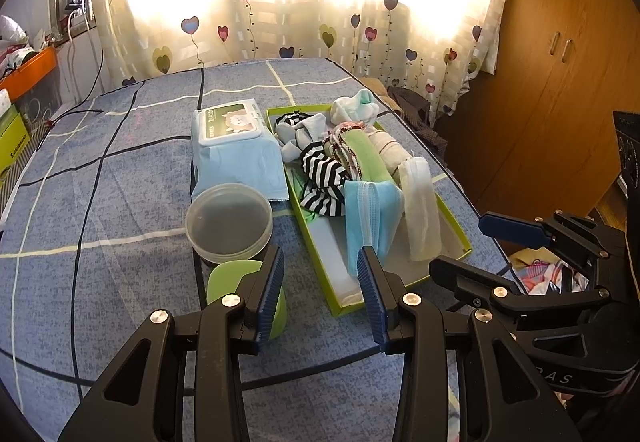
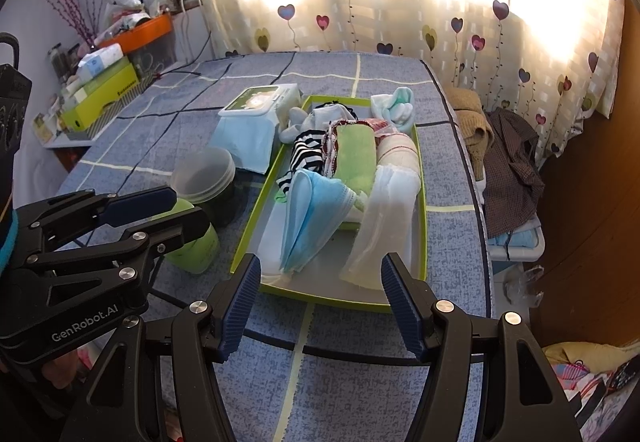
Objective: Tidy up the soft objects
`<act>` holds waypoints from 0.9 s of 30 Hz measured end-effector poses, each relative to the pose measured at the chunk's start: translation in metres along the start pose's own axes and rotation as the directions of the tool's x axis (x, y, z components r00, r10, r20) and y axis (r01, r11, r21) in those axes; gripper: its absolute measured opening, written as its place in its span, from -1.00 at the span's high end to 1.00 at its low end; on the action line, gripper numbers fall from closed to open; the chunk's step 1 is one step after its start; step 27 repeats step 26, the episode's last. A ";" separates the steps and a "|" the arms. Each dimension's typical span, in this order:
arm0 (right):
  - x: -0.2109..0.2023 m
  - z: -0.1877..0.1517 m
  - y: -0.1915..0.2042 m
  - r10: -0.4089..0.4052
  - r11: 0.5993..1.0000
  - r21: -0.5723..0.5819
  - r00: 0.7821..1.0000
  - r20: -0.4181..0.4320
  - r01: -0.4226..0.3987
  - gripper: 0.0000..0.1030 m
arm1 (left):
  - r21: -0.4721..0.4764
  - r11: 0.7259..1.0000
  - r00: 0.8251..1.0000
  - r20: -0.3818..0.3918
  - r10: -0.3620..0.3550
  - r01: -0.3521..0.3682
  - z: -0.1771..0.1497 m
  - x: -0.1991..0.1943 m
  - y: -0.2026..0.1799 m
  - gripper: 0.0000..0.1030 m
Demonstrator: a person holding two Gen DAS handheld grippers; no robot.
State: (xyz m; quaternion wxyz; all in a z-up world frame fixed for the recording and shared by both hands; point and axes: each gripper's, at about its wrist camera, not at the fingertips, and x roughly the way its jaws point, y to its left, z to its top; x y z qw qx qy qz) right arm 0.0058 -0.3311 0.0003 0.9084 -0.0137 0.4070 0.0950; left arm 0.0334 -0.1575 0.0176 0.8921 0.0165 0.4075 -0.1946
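One shallow green cardboard tray [image 2: 421,178] holds two folded face masks, one blue [image 2: 310,214], one white [image 2: 380,226]. Both claws, left gripper [image 1: 320,290] and right gripper [image 2: 318,306], gape wide, holding nothing.

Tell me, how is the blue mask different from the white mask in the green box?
The blue mask is sky blue; the white mask is pale and see-through looking. The blue mask is a folded bunch with a fanned edge; the white mask lies longer and flatter. The blue mask sits nearer the box's middle; the white mask lies along its right wall. Both lie in the green box, untouched.
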 end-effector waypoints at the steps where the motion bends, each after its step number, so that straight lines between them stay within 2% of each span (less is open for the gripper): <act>1: 0.000 -0.002 -0.001 0.000 1.000 -0.001 1.000 0.000 0.000 -0.23 | 0.000 1.000 1.000 -0.001 -0.001 0.001 0.000 0.000 0.000 0.23; 27: 0.004 -0.006 -0.003 -0.004 1.000 0.003 1.000 -0.009 0.004 -0.23 | 0.001 1.000 1.000 -0.019 -0.011 0.011 0.000 0.007 0.000 0.23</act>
